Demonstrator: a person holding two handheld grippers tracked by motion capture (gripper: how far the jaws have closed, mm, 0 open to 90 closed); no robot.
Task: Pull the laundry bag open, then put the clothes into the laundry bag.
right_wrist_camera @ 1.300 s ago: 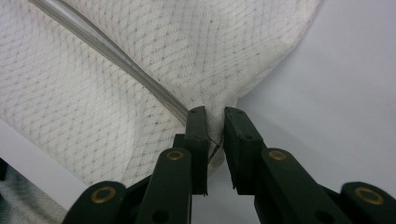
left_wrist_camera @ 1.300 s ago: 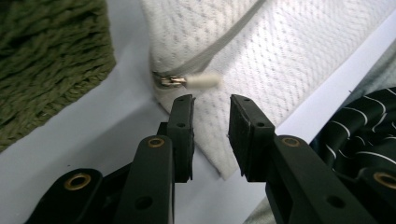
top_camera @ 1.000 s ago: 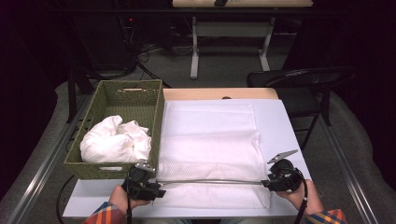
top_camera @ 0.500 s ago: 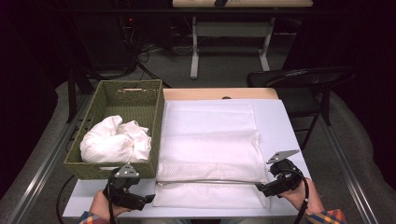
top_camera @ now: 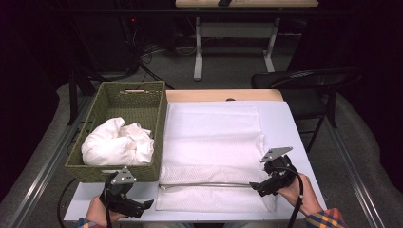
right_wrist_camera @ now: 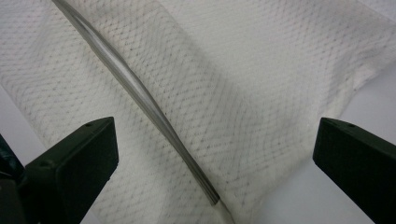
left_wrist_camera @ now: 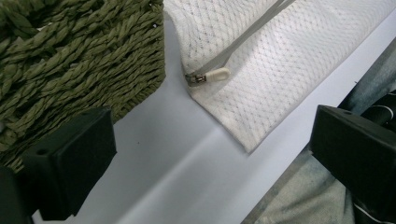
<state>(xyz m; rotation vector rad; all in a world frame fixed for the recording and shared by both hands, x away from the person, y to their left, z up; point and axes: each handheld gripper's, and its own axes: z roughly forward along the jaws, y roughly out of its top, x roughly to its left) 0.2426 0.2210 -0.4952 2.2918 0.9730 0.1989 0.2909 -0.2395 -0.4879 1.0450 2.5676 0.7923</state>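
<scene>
Release step in hand: my left gripper [top_camera: 148, 204] and right gripper [top_camera: 254, 186], jaws just opened wide and empty, flank the mesh bag [top_camera: 214, 156] lying flat along the desk's [top_camera: 285, 118] near edge; next move, judged: regrip its zipper [top_camera: 204, 185].

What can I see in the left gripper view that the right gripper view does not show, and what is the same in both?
Left gripper view alone: the zipper pull at the bag's corner, the woven green basket, and the person's jeans past the table edge.

Right gripper view alone: the zipper's other end and the bag's far corner.

Both: the white mesh laundry bag with its grey zipper lying on the white table, and open black jaws holding nothing.
</scene>
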